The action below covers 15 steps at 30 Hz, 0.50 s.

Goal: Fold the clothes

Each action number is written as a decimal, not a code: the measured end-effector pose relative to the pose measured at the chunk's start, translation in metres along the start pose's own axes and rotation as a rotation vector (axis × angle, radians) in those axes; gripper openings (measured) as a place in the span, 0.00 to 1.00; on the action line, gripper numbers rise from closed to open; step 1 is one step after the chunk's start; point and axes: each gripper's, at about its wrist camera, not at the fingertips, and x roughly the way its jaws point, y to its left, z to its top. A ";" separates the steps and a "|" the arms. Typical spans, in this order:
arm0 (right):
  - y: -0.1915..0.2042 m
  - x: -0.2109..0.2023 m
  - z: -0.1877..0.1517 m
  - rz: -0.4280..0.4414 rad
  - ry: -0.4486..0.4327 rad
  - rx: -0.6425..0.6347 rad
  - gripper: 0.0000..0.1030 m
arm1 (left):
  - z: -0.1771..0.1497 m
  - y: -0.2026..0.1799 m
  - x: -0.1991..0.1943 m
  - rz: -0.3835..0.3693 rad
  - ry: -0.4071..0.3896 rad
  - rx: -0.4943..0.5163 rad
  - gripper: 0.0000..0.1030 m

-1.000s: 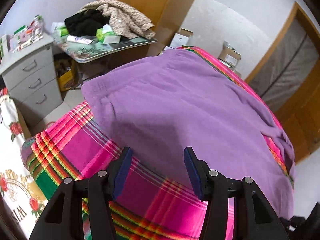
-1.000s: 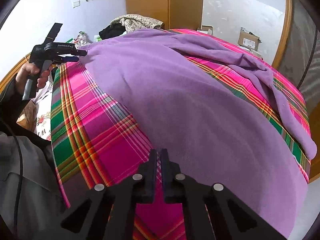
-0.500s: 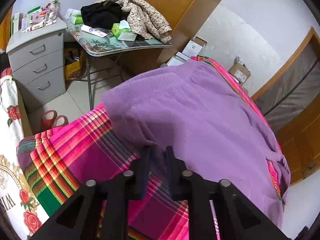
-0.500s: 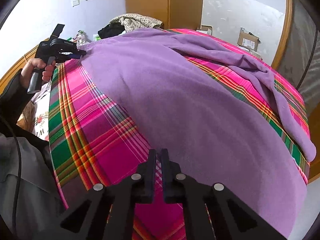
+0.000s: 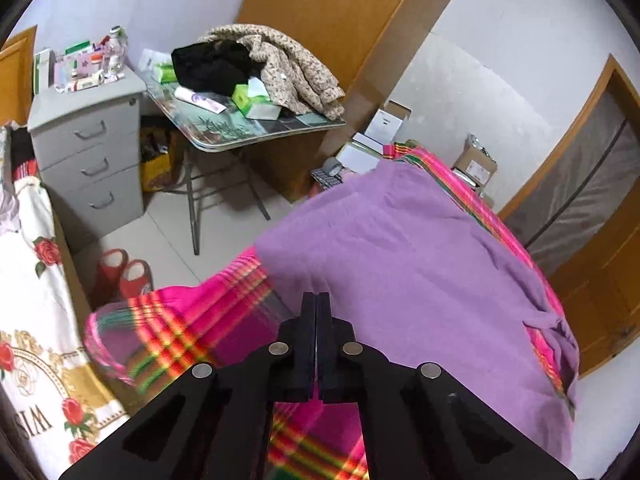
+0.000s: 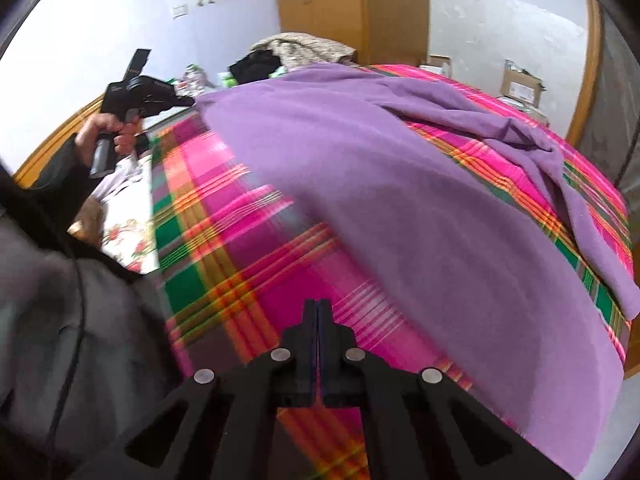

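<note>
Here, a large purple garment [image 6: 360, 184] lies spread flat over a bed covered with a pink, green and orange plaid blanket [image 6: 224, 240]. One long sleeve [image 6: 592, 232] trails across the blanket toward the bed's far right edge.

The right claw [image 6: 317, 310] sits low over the bare plaid near the garment's near hem, its two black fingers pressed together with nothing visible between them.

The left claw [image 5: 316, 304] is likewise closed, fingers touching, at the garment's edge; whether any cloth is pinched between them cannot be told. In the right wrist view the person's left hand [image 6: 108, 132] grips this tool's handle near the garment's upper left corner.

Beyond the bed stand a grey drawer cabinet [image 5: 88, 152] and a folding surface [image 5: 240, 128] piled with clothes and green boxes. Red slippers [image 5: 124, 276] sit on the tiled floor.
</note>
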 end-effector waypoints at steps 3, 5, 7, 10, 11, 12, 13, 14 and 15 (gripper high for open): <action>0.001 -0.002 -0.005 -0.025 0.002 0.007 0.00 | 0.000 0.002 0.009 -0.029 0.035 -0.007 0.00; -0.003 -0.003 -0.003 -0.096 -0.032 0.021 0.02 | 0.001 0.002 0.019 -0.040 0.058 -0.028 0.07; -0.004 -0.004 0.004 -0.140 -0.079 0.024 0.07 | 0.002 0.002 0.029 -0.050 0.081 -0.048 0.22; 0.004 0.009 0.020 -0.178 -0.097 -0.051 0.25 | 0.004 0.002 0.042 -0.057 0.107 -0.068 0.28; 0.007 0.016 0.023 -0.182 -0.091 -0.077 0.25 | 0.005 0.001 0.046 -0.056 0.112 -0.070 0.29; 0.010 0.023 0.026 -0.181 -0.078 -0.101 0.25 | 0.006 0.001 0.048 -0.056 0.115 -0.070 0.31; 0.013 0.030 0.029 -0.183 -0.062 -0.123 0.25 | 0.007 0.001 0.050 -0.056 0.115 -0.066 0.32; 0.015 0.037 0.031 -0.188 -0.046 -0.138 0.25 | 0.008 0.002 0.051 -0.055 0.113 -0.063 0.32; 0.017 0.044 0.033 -0.193 -0.033 -0.151 0.25 | 0.010 0.003 0.052 -0.049 0.108 -0.060 0.32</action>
